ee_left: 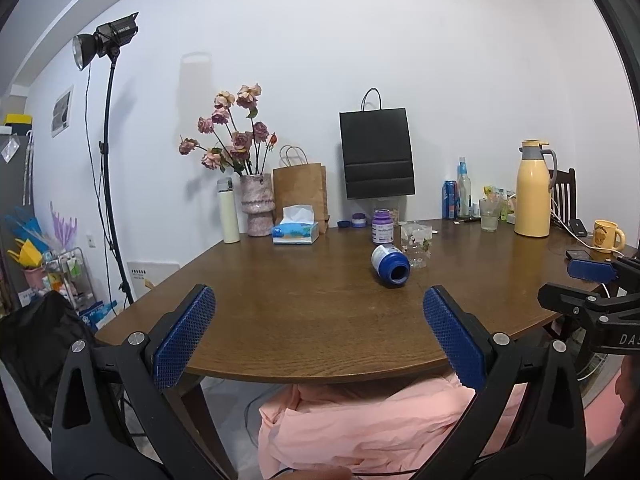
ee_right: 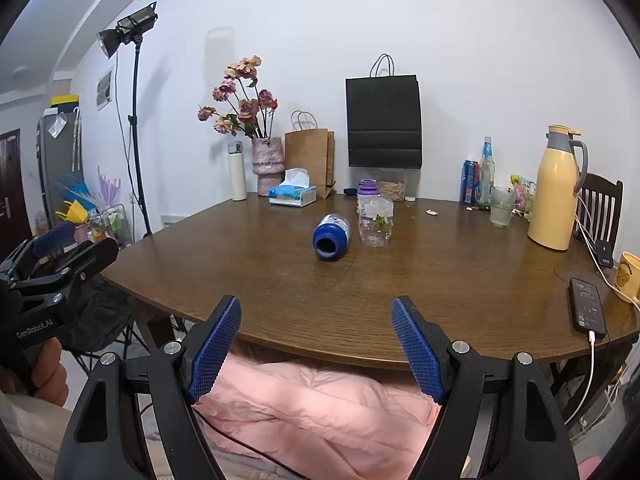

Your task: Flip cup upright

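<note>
- Left gripper (ee_left: 318,336) held back at near edge of round brown wooden table (ee_left: 280,292), jaws wide apart, empty.
- Blue-and-white cylindrical cup (ee_right: 331,237) lying on its side mid-table, mouth facing the grippers.
- Just beside its right: clear printed glass (ee_right: 376,222), crowding a grasp there.
- Right gripper (ee_right: 316,346) likewise back, jaws apart.

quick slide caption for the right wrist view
Open right gripper faces a blue cup lying on its side beside a clear glass on the wooden table.
</note>
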Demonstrator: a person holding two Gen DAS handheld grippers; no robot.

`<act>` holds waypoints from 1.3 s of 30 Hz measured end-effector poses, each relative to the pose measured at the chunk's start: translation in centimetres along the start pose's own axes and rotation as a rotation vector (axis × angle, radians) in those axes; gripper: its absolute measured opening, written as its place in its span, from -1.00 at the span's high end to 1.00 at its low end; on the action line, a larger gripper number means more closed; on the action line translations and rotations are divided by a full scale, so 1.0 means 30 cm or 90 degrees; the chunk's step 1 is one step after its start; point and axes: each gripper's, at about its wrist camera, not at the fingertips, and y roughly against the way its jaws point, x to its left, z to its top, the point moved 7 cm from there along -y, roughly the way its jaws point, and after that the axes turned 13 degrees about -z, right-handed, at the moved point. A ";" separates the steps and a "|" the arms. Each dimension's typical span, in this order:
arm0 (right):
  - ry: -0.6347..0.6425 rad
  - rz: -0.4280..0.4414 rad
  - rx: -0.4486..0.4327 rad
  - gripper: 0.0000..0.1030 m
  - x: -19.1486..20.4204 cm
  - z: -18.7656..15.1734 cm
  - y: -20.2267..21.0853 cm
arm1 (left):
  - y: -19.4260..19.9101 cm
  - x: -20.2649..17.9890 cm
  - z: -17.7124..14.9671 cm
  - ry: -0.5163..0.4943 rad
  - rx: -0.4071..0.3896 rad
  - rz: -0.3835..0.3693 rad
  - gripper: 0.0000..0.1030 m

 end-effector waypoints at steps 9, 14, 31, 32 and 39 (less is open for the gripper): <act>0.000 -0.002 -0.001 -0.60 0.004 0.002 -0.001 | 0.005 0.005 0.006 -0.001 -0.004 0.001 -1.00; 0.002 -0.001 0.004 -0.60 0.005 0.002 -0.001 | 0.005 0.004 0.008 0.001 -0.003 -0.003 -1.00; 0.003 -0.001 0.008 -0.60 0.003 0.005 -0.007 | 0.005 0.007 0.008 0.003 -0.002 -0.005 -1.00; 0.003 -0.001 0.007 -0.60 0.003 0.004 -0.005 | 0.004 0.007 0.008 0.003 -0.002 -0.006 -1.00; 0.003 -0.002 0.008 -0.60 0.005 0.003 -0.005 | 0.004 0.008 0.007 0.003 -0.002 -0.007 -1.00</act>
